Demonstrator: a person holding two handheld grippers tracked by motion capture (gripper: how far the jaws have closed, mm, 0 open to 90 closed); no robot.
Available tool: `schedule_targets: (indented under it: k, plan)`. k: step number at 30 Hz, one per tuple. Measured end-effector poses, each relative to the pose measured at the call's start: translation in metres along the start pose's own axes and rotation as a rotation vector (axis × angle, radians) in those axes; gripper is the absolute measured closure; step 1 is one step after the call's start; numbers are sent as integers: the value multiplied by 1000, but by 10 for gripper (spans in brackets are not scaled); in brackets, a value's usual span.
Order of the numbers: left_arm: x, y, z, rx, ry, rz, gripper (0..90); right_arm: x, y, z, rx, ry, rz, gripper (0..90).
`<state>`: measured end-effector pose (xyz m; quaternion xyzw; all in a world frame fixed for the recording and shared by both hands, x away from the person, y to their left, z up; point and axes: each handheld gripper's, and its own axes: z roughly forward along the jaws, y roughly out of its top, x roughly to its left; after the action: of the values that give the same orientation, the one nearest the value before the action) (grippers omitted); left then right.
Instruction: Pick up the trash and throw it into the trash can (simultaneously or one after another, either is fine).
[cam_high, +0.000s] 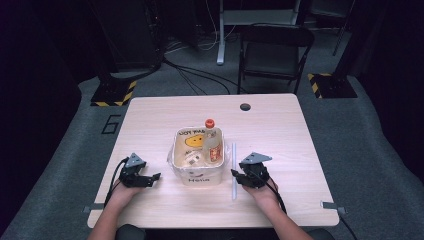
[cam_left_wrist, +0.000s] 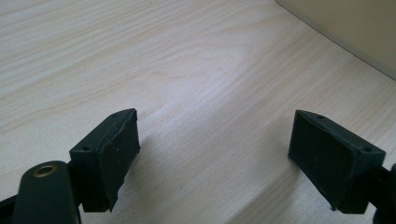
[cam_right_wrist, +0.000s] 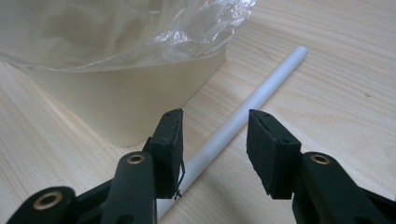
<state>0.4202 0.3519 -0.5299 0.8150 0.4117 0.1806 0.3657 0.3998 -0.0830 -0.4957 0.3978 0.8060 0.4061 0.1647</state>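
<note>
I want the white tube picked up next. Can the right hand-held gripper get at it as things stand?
Probably yes. The right hand-held gripper is open with its jaws either side of the white tube, which lies flat on the table beside the tub, nothing covering it.

A square tub (cam_high: 196, 176) sits mid-table (cam_high: 150, 120), a bottle (cam_high: 212, 142) lying in its right side. Just right of the tub lies a thin rod (cam_high: 233, 170), running front to back. The left gripper (cam_high: 150, 178) rests well left of the tub; the right gripper (cam_high: 237, 175) straddles the rod's near half.
</note>
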Motion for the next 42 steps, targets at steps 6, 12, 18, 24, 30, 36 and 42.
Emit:
schedule_targets:
  k: [6, 12, 18, 24, 30, 36, 42]
  plan:
    - [0, 0, 0, 0, 0, 0, 160, 0, -5, 6, 4, 1, 44, 573]
    - [0, 0, 0, 0, 0, 0, 160, 3, -6, 13, 17, -27, 56, 597]
    - [0, 0, 0, 0, 0, 0, 160, 5, -9, 20, 31, -55, 54, 606]
    - [0, 0, 0, 0, 1, 0, 160, 5, -10, 25, 52, -82, 51, 636]
    - [0, 0, 0, 0, 0, 0, 160, 5, -12, 25, 61, -109, 34, 690]
    - [0, 0, 0, -1, -1, -6, 160, -2, -13, 24, 64, -145, 56, 764]
    - [0, 0, 0, 0, 0, -1, 160, -6, -14, 22, 71, -173, 75, 790]
